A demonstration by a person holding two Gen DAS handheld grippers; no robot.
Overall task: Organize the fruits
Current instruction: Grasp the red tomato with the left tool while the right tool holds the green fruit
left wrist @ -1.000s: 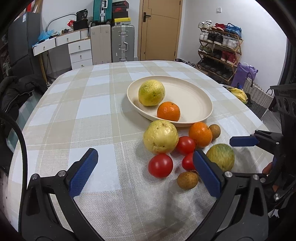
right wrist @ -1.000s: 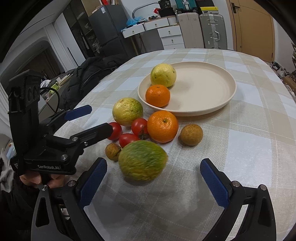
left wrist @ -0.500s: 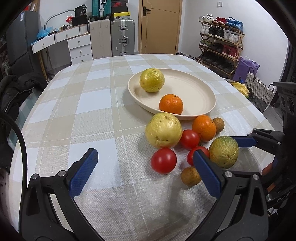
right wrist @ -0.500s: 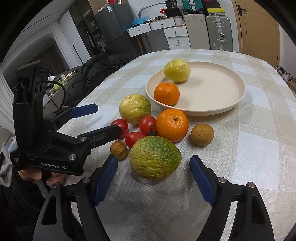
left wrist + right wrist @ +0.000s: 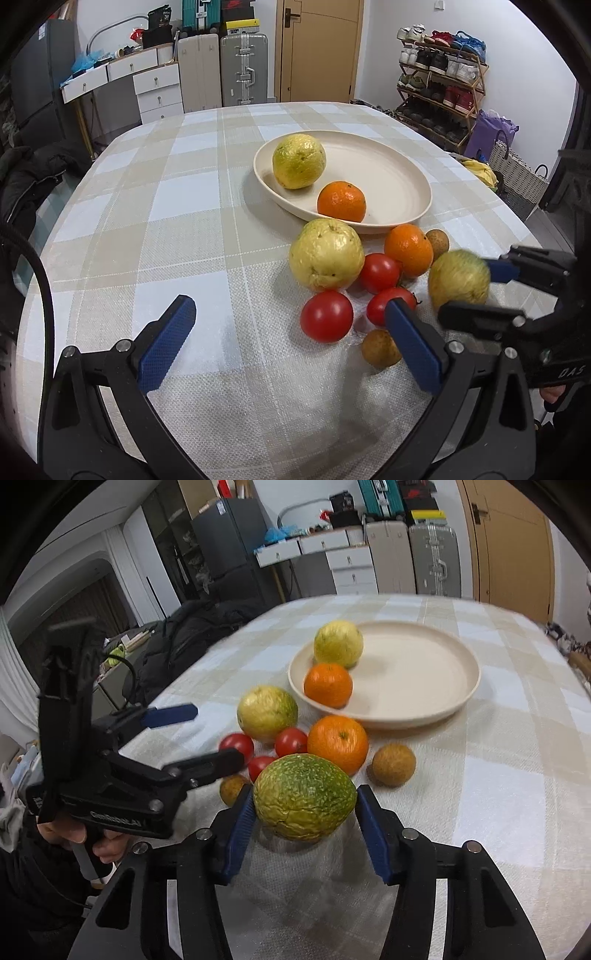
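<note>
My right gripper point(image 5: 304, 814) is shut on a wrinkled green-yellow fruit point(image 5: 304, 796), held just above the cloth; it also shows in the left wrist view point(image 5: 459, 281). A cream plate point(image 5: 399, 173) holds a yellow-green fruit point(image 5: 299, 161) and an orange point(image 5: 341, 201). In front of the plate lie a pale yellow fruit point(image 5: 326, 254), an orange point(image 5: 408, 250), three tomatoes point(image 5: 327, 316) and two small brown fruits point(image 5: 380, 349). My left gripper point(image 5: 291, 343) is open and empty, hovering near the tomatoes.
The table has a checked beige cloth point(image 5: 166, 206). A dark jacket point(image 5: 192, 635) lies off its left side. Suitcases, drawers and a shoe rack point(image 5: 439, 85) stand beyond the far edge.
My right gripper has closed its fingers onto the green-yellow fruit and lifted it slightly. My left gripper has stayed open and drifted a little forward.
</note>
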